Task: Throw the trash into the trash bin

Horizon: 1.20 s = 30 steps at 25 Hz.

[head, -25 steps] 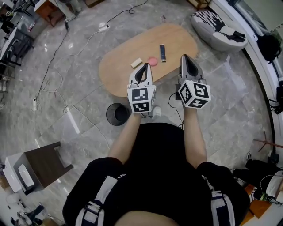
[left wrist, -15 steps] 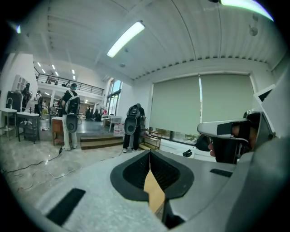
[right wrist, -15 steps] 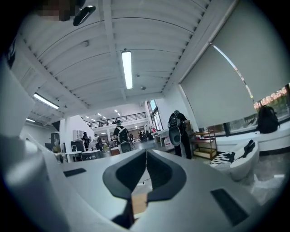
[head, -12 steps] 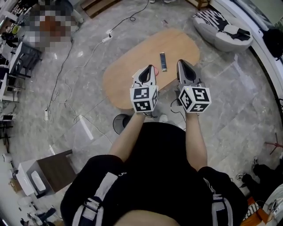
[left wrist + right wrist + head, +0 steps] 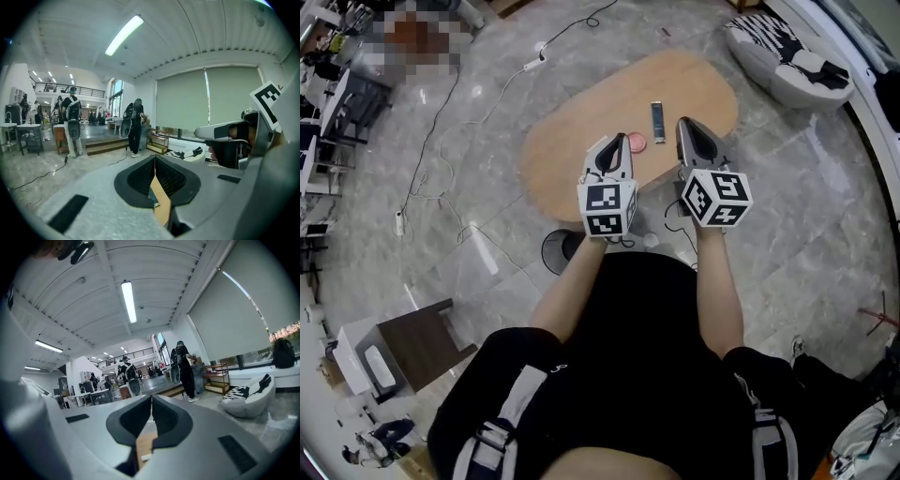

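Observation:
An oval wooden table (image 5: 567, 141) stands ahead of me. On it lie a dark narrow strip (image 5: 657, 116) and a small pink round thing (image 5: 638, 142). A black round trash bin (image 5: 555, 253) stands on the floor at the table's near edge, partly hidden under my left forearm. My left gripper (image 5: 619, 142) hovers over the table's near part, jaws shut and empty, its tips just left of the pink thing. My right gripper (image 5: 684, 125) is beside it, also shut on nothing, right of the dark strip. In the left gripper view (image 5: 154, 158) and the right gripper view (image 5: 151, 398) the jaws meet, with only table wood below.
A black-and-white beanbag (image 5: 787, 61) lies at the far right. Cables (image 5: 431, 141) trail over the marble floor at the left. A brown side table (image 5: 417, 342) with a white device stands near left. People (image 5: 135, 126) stand far off in the hall.
Both grippers have moved forward over the table. The cream block seen a second ago is now hidden behind the left gripper, and the bin has slid under my left arm.

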### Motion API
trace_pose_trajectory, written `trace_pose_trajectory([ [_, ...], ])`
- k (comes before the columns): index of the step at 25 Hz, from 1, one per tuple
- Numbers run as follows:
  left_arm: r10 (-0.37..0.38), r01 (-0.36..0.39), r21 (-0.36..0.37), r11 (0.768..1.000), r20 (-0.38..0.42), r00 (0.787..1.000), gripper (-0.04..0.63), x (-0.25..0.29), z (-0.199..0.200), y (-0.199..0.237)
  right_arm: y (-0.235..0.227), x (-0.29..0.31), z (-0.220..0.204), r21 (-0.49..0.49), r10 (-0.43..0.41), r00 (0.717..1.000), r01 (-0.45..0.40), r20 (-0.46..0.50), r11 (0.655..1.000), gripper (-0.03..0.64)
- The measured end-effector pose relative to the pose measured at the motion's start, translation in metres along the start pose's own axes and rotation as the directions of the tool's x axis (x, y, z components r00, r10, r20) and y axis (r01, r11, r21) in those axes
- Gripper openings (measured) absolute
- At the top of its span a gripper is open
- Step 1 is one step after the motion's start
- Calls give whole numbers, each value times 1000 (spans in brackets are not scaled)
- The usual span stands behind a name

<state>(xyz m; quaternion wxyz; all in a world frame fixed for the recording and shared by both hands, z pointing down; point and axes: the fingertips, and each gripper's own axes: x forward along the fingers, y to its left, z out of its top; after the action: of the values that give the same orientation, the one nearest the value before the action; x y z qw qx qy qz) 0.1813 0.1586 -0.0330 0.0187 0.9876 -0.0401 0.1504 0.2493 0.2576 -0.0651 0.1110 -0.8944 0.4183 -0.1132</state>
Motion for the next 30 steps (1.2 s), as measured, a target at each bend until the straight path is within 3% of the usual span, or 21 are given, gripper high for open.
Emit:
trace_pose_trajectory([
  [14, 108, -124, -149, 981, -111, 988, 12, 6, -63, 69, 28, 42, -86, -16, 47, 966, -53, -254, 998, 14],
  [23, 133, -184, -287, 940, -187, 973, 12, 28, -130, 98, 43, 65, -158, -22, 74, 914, -91, -398, 996, 13],
  [30, 174, -251, -327, 911, -247, 953, 12, 44, -194, 130, 46, 83, -230, 1, 112, 857, -129, -503, 992, 14],
])
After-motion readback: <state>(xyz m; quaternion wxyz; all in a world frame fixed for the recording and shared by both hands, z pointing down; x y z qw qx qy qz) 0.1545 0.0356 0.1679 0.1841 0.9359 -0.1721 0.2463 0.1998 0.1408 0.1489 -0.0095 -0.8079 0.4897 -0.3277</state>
